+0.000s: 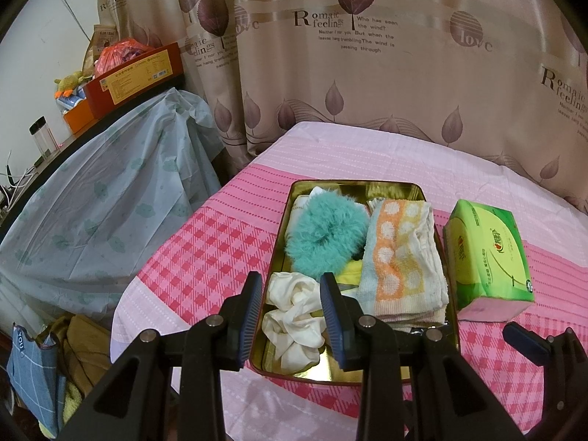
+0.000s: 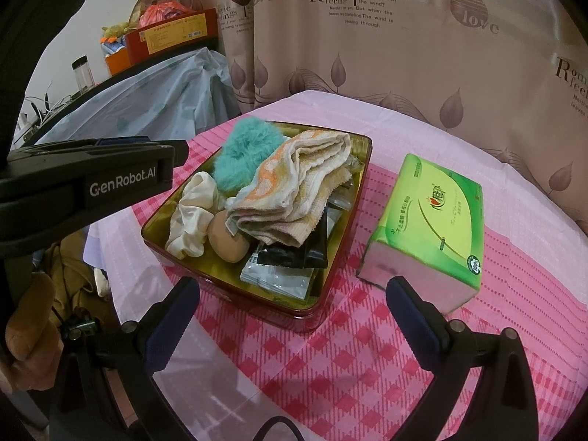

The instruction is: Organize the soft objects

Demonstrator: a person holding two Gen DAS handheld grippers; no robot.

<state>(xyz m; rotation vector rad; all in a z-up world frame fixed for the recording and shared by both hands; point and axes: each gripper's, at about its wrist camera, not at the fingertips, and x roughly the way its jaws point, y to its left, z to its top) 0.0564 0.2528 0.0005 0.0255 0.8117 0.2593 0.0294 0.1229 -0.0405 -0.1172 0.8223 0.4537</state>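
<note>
Cream satin scrunchie point(image 1: 294, 321) lies directly between the open fingers of the left hand-held gripper point(image 1: 290, 321); the right hand-held gripper point(image 2: 294, 305), open and empty, is farther.

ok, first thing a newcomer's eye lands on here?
The fluffy teal scrunchie at the far end of the open tin, beside the folded orange-patterned towel. Then the bright green tissue pack on the pink checked cloth just right of the tin.
</note>
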